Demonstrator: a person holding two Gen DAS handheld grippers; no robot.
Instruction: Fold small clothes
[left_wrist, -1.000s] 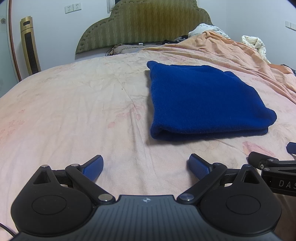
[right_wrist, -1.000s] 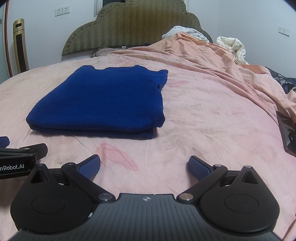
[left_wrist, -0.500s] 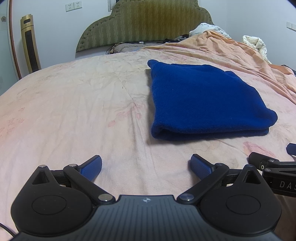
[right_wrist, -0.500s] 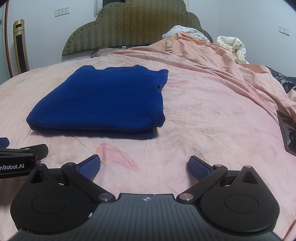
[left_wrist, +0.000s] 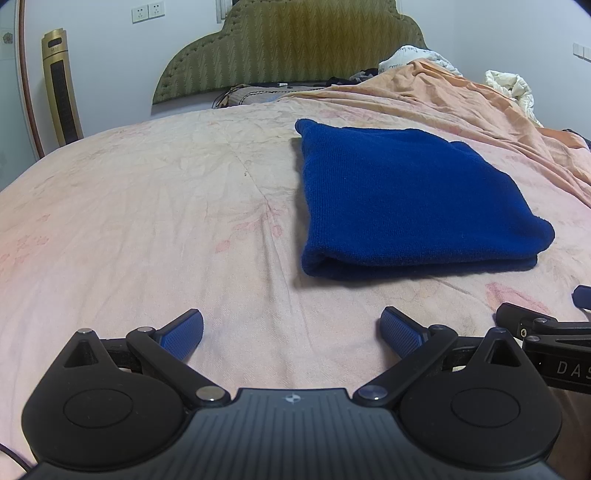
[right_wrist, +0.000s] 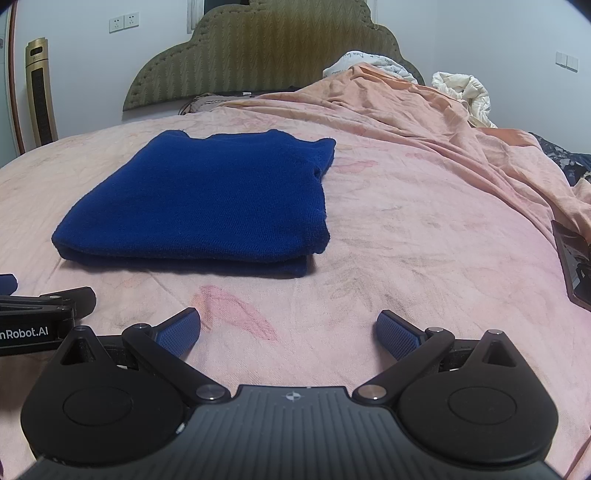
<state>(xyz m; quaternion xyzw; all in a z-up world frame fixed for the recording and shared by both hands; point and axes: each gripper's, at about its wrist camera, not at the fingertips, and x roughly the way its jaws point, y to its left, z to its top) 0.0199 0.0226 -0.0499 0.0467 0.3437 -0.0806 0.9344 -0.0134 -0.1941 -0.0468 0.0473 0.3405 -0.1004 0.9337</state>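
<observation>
A dark blue knitted garment (left_wrist: 402, 199) lies folded into a flat rectangle on the pink bedsheet (left_wrist: 147, 221); the right wrist view shows the same blue garment (right_wrist: 207, 199) ahead and to the left. My left gripper (left_wrist: 291, 332) stands open over bare sheet, short of the garment's near folded edge. My right gripper (right_wrist: 288, 330) is also open, nothing between its blue pads, near the garment's right corner. Each gripper shows at the edge of the other's view.
A padded green headboard (left_wrist: 295, 48) and pillows stand at the far end. A rumpled orange cover (right_wrist: 424, 122) and white bedding (right_wrist: 465, 92) pile up on the right. A dark flat object (right_wrist: 576, 266) lies at the right edge. A gold tower appliance (left_wrist: 61, 85) stands left.
The left gripper has drifted slightly back and down; the garment sits a little higher in its view. The right view is almost unchanged. Both grippers stay open.
</observation>
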